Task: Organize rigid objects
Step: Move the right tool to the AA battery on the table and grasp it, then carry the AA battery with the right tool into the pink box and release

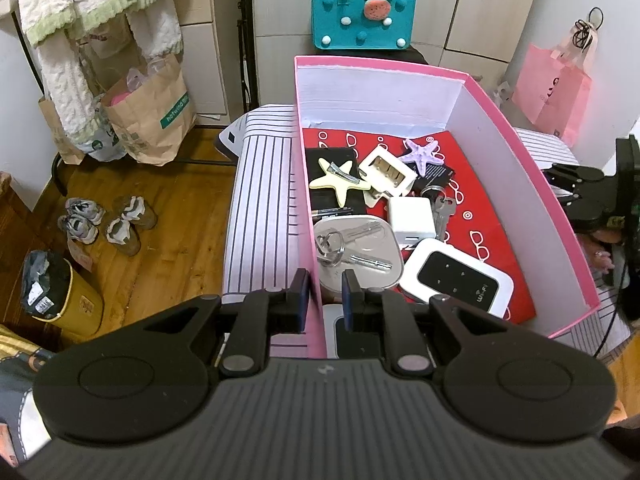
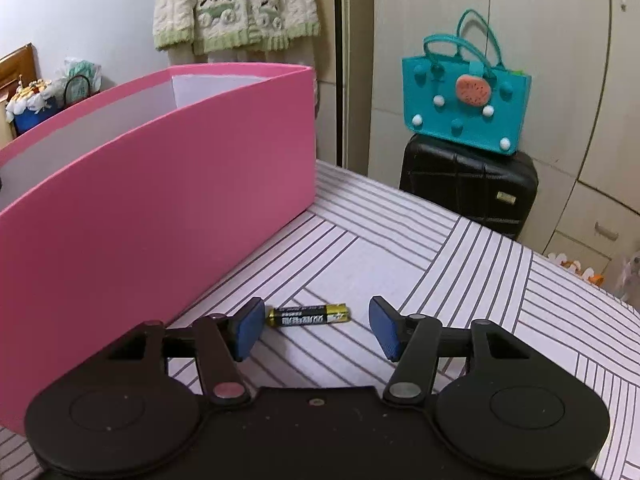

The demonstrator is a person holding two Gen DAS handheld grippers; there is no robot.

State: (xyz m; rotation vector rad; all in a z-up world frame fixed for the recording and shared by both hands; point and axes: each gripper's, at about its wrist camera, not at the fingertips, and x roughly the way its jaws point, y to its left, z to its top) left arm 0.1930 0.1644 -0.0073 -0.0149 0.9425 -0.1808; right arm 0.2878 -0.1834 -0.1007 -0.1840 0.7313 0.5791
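Note:
A pink box (image 1: 556, 216) stands on the striped bed. It holds several small items: a yellow star clip (image 1: 340, 184), a purple starfish (image 1: 422, 152), a white charger (image 1: 412, 218), keys on a grey case (image 1: 352, 248) and a white Wi-Fi router (image 1: 456, 276). My left gripper (image 1: 326, 298) straddles the box's left wall (image 1: 306, 200), its jaws narrowly apart, one pad on each side. In the right wrist view the box's pink outer wall (image 2: 160, 216) fills the left. My right gripper (image 2: 316, 326) is open and low over the bed, with a black-and-gold battery (image 2: 308, 314) lying between its pads, close to the left one.
A teal felt bag (image 2: 464, 100) sits on a black suitcase (image 2: 468, 184) beyond the bed. Paper bags (image 1: 148, 116), shoes (image 1: 104, 220) and a yellow bin (image 1: 60, 292) stand on the wooden floor at left. A pink bag (image 1: 556, 88) hangs at right.

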